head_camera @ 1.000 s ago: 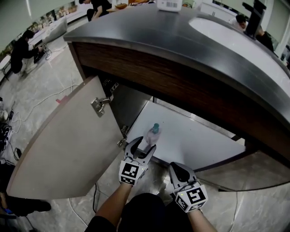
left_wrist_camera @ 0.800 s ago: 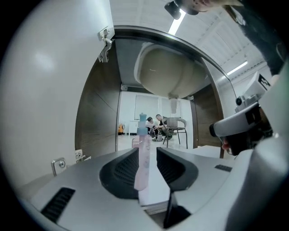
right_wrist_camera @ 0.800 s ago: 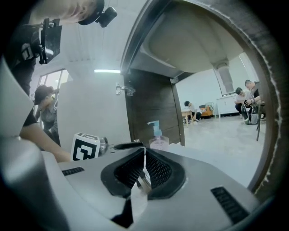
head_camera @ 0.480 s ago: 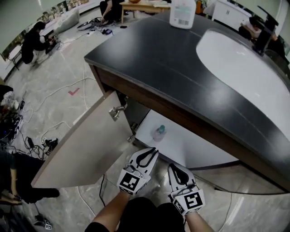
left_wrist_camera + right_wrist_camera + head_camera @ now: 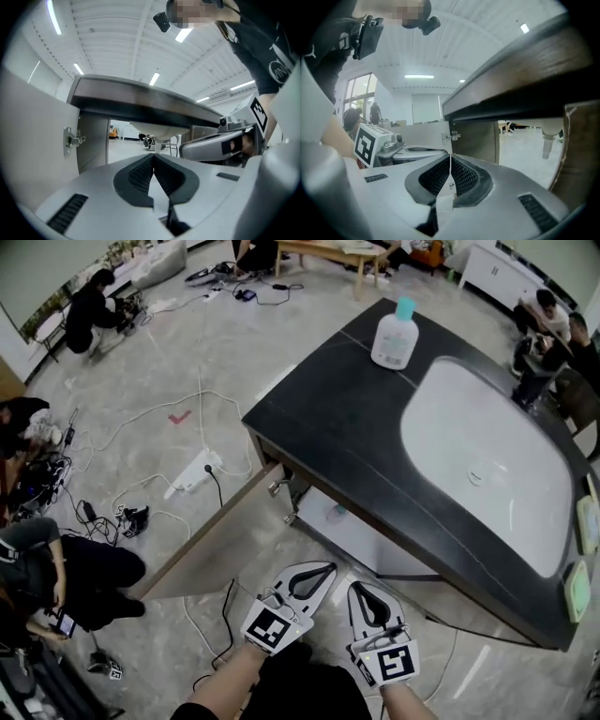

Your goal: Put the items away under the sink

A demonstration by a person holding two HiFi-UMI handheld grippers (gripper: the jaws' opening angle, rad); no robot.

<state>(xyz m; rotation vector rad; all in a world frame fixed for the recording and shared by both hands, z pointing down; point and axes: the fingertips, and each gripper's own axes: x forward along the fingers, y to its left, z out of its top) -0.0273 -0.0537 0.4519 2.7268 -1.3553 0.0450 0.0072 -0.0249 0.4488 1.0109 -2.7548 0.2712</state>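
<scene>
A white bottle with a teal cap stands on the dark countertop, left of the white sink basin. A small clear bottle with a teal cap stands on the white cabinet floor under the sink, partly hidden by the counter's edge. The cabinet door hangs open to the left. My left gripper and right gripper are both shut and empty. They are held low in front of the cabinet, apart from both bottles.
Two pale green pads lie at the counter's right end. A power strip and cables trail over the floor on the left. Several people sit or crouch around the room. The sink's drain pipe shows inside the cabinet.
The head view has risen and pulled back from the cabinet, so the countertop and sink now show from above. Both grippers have drawn away from the small bottle, which stays in the cabinet.
</scene>
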